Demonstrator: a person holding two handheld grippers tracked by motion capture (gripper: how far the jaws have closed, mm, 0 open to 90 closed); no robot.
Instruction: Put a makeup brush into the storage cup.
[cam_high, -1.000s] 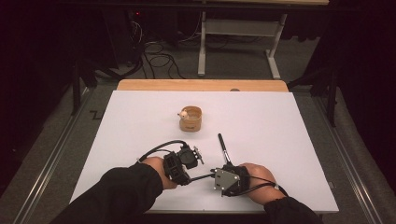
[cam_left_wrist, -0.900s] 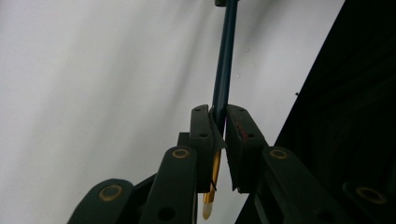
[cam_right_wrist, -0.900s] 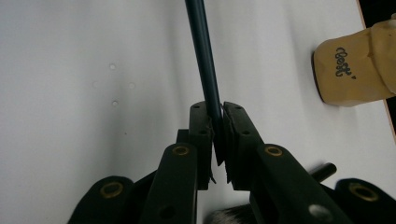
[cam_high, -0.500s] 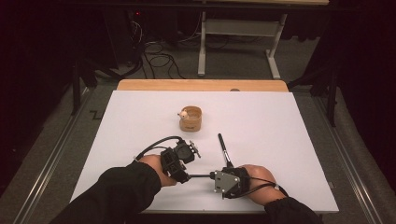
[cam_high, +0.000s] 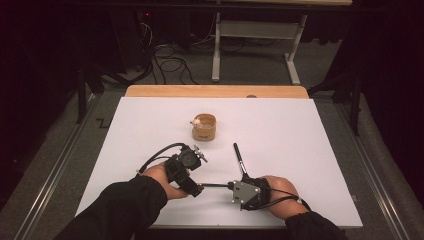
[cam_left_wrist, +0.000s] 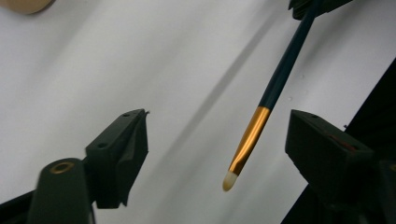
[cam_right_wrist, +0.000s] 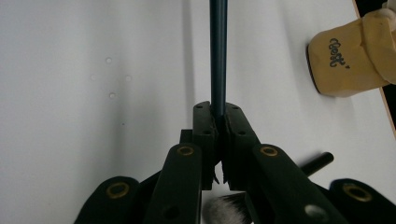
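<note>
The right tool (cam_high: 226, 186) is clamped on the dark handle of a thin makeup brush (cam_left_wrist: 261, 112), which runs level from its jaws toward the left tool (cam_high: 192, 186). The left tool's jaws have just been opening; they stand wide, with the brush's gold ferrule and pale tip (cam_left_wrist: 228, 180) between them, touching neither pad. In the right gripper view the handle (cam_right_wrist: 218, 56) rises straight out of the pinched jaws. A second, thicker black brush (cam_high: 240, 160) lies on the white counter (cam_high: 310, 150) just beyond the right tool. A small tan cup (cam_high: 204, 127) stands farther ahead of both tools.
</note>
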